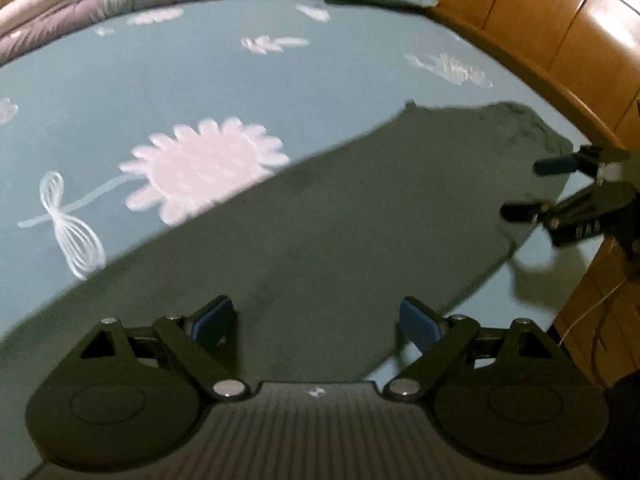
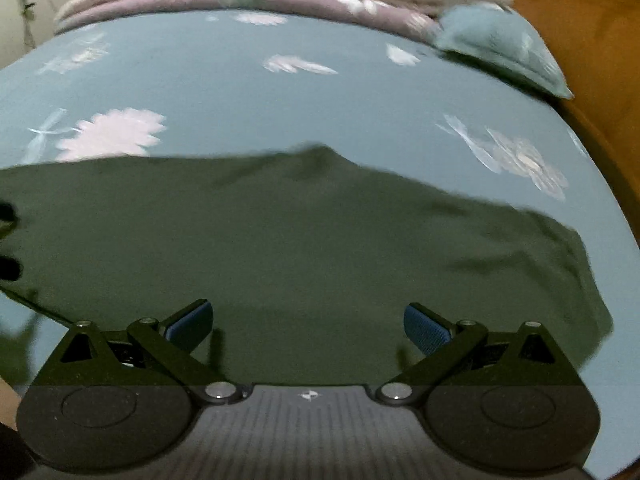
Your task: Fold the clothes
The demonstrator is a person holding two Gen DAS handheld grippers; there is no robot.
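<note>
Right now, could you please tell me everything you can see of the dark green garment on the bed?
The dark green garment is plain, matte, soft-looking cloth with no print. It lies spread nearly flat on the blue flower-printed bedsheet, with light wrinkles toward its right end and a small peak along its far edge. Both open grippers hover over its near edge: the left gripper and the right gripper. Neither holds it. Sleeves or collar cannot be made out.

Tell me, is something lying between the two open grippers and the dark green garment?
Nothing visible does. The dark green cloth garment lies flat on the blue flowered bedsheet, directly under the left gripper and right gripper.
</note>
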